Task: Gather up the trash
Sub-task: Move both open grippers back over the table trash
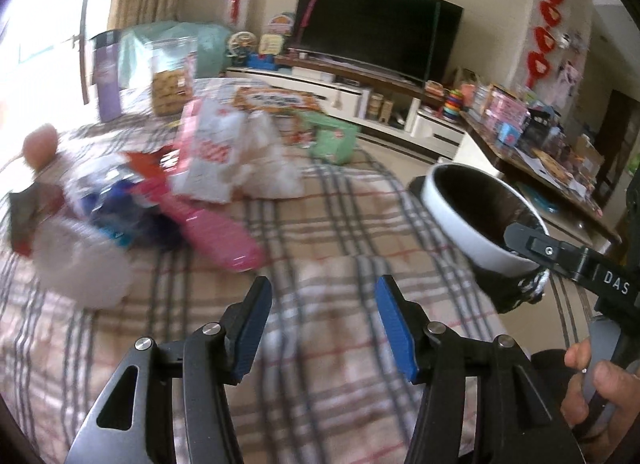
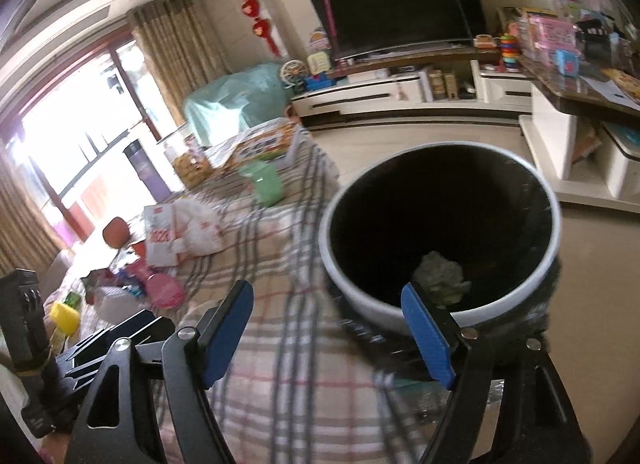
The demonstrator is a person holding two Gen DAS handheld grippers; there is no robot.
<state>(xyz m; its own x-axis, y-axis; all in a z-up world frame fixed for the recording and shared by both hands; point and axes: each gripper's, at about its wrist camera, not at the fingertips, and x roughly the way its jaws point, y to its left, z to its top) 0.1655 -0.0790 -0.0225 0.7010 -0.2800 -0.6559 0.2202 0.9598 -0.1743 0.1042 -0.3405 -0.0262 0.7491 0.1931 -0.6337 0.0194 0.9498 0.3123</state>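
Note:
A round trash bin (image 2: 440, 224) with a white rim and black inside stands beside the plaid-covered table (image 2: 288, 384); a crumpled greyish wad (image 2: 440, 276) lies inside it. The bin also shows in the left wrist view (image 1: 480, 220). My right gripper (image 2: 326, 328) is open and empty, its right finger (image 2: 424, 328) over the bin's near rim. My left gripper (image 1: 322, 324) is open and empty above the plaid cloth (image 1: 320, 224). Trash lies to its upper left: a pink wrapper (image 1: 216, 228), white plastic bags (image 1: 240, 152), blue and white wrappers (image 1: 108, 200).
A green box (image 1: 334, 138), a clear snack jar (image 1: 174, 76), a purple bottle (image 1: 106, 76) and a colourful flat box (image 1: 276, 102) stand at the table's far end. A TV (image 1: 376, 24) on a low cabinet and a cluttered side table (image 1: 540, 144) lie beyond.

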